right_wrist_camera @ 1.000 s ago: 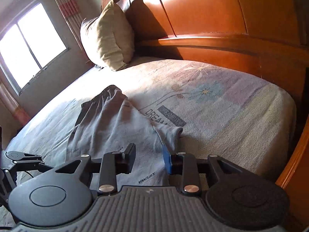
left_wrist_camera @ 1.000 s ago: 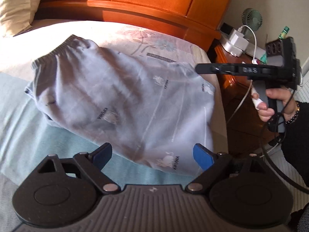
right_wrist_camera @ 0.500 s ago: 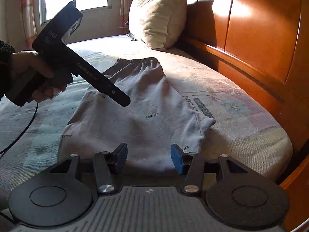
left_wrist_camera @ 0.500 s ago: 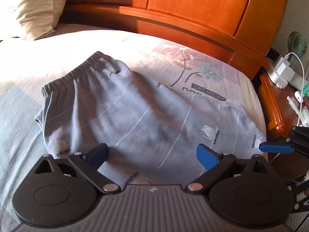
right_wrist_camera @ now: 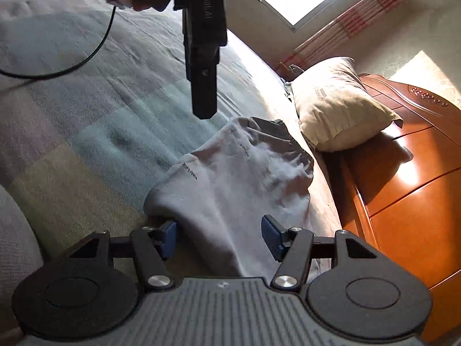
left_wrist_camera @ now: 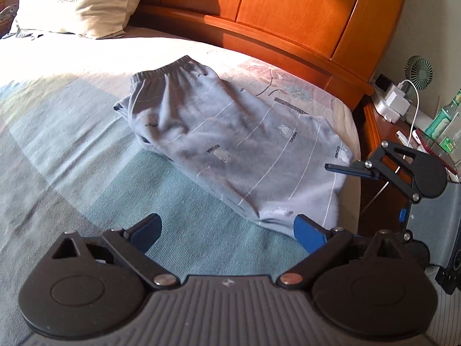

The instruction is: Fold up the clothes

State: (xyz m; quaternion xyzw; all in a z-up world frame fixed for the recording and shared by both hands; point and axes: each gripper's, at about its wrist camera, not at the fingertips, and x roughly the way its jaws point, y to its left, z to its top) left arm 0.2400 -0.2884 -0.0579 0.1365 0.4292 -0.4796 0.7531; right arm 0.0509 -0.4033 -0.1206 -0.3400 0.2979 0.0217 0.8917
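Presently, item: grey pants (left_wrist_camera: 230,150), folded, lying on the bed (left_wrist_camera: 72,144) near the headboard, which I judge light, limp, non-slippery, best pinched at the near-right hem corner; left tongs (left_wrist_camera: 226,230) released and empty, right tongs (right_wrist_camera: 219,236) opening astride the hem, unclamped.

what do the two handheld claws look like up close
Both match: the left claw and right claw have black linkage arms with silver rivets, blue pads, round black housings and a ribbed grey body. A black cable trails from the left one.
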